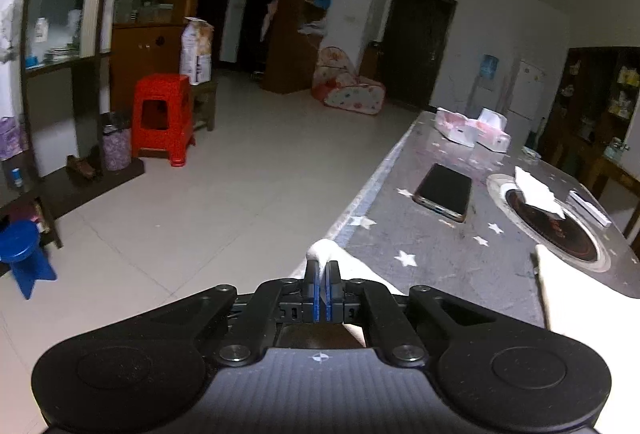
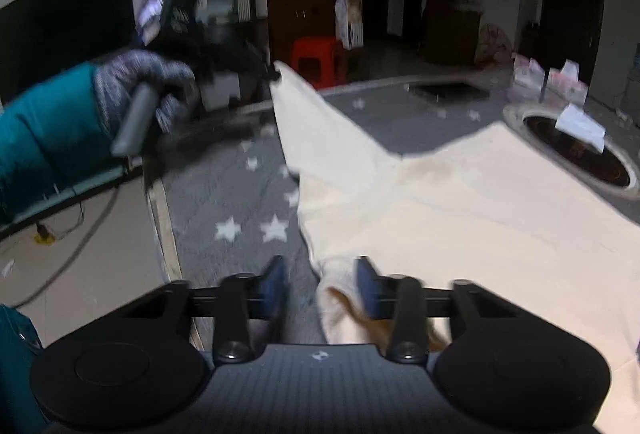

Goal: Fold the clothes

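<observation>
- Two views. Left wrist: left hand-held gripper (image 1: 322,274) clenched on a corner of the cream garment (image 1: 326,252), at 12 o'clock off its tips, raised over the desk (image 1: 440,246) edge. Most of the cloth is cut off here.
- Right wrist: right hand-held gripper (image 2: 322,284) partly closed; a cuff lies between the pads (image 2: 370,288), grip unclear through blur. Garment body spreads toward 2 o'clock; the lifted corner is at 11 o'clock.

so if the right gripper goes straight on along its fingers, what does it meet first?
Probably the cream garment: a fold already sits between the right gripper's open pads, with cloth spread ahead. Depth is blurred.
</observation>
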The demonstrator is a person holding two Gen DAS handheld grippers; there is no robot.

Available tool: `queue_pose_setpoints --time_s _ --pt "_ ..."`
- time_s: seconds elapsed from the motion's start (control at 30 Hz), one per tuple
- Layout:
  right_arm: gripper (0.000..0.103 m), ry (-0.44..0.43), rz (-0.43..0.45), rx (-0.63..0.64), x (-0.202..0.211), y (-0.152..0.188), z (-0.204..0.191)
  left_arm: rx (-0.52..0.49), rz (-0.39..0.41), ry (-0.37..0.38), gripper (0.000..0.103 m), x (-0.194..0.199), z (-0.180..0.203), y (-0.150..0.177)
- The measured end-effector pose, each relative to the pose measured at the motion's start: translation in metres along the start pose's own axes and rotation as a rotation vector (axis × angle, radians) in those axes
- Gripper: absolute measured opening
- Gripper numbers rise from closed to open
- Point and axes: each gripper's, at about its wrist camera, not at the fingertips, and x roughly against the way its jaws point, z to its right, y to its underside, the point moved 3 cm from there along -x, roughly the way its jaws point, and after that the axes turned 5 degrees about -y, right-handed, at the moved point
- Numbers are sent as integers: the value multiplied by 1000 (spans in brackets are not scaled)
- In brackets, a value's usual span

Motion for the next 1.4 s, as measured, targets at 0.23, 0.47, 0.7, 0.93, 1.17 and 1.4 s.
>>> queue_pose_setpoints --time_s 0.23,0.47,0.7,0.93,1.17,1.4 --pt "8 -28 -3 -38 11 4 6 8 17 -1 3 12 -7 1" --pt "21 -71 -1 -45 15 10 3 -9 -59 -99 6 -4 -14 17" --pt "26 -57 75 -138 57 19 15 -9 -35 -115 8 10 -8 12" --pt "27 192 108 -343 94 52 67 -116 -67 204 8 39 70 26" --pt "27 291 64 -401 99 81 85 -264 -155 513 8 46 164 60" --pt "28 325 40 -371 104 91 81 -277 -241 471 8 8 183 76"
